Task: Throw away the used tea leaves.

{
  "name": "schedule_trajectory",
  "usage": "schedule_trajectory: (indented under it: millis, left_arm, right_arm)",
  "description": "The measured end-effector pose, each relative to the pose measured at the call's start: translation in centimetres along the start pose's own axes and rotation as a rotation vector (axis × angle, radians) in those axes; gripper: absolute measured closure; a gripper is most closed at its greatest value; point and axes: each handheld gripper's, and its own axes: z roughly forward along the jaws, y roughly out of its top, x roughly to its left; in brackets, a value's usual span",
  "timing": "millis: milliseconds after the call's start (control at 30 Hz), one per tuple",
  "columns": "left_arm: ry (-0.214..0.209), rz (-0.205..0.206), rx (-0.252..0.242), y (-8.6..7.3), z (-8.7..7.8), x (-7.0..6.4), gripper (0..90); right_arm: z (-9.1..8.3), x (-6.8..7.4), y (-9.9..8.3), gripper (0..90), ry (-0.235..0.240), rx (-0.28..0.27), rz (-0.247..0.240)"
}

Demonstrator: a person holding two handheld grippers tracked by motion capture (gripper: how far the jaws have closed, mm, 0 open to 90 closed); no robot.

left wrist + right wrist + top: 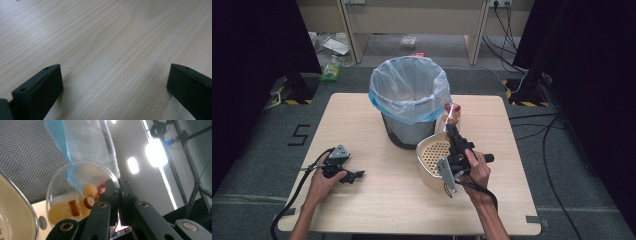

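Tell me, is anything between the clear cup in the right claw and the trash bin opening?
Nothing visible blocks it. The right claw holds the clear cup beside the trash bin, below its rim; the cup would likely have to rise over the blue bag's edge.

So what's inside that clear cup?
The cup, pinched by the right gripper, holds pale yellow lumps and reddish-brown pieces. The jaws hide its right part.

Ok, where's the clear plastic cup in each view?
High view: the clear cup is right of the bin, at the right claw tip.
Left gripper view: bare table between open jaws.
Right gripper view: centre-left, pinched at its rim.
Shared landmark: the bin's blue bag.
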Motion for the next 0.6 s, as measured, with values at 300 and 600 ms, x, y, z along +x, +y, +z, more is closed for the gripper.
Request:
schedule_trajectory:
  millis: [300,600]
  left_arm:
    - [0.000,0.000,0.000,0.00,0.00,0.00,0.0]
    - [0.000,0.000,0.000,0.00,0.00,0.00,0.0]
  right_arm:
    - [0.14,0.31,0.06,87.7,-0.004,0.000,-0.052]
    - [0.06,0.22,0.53,87.7,-0.046,-0.009,-0.055]
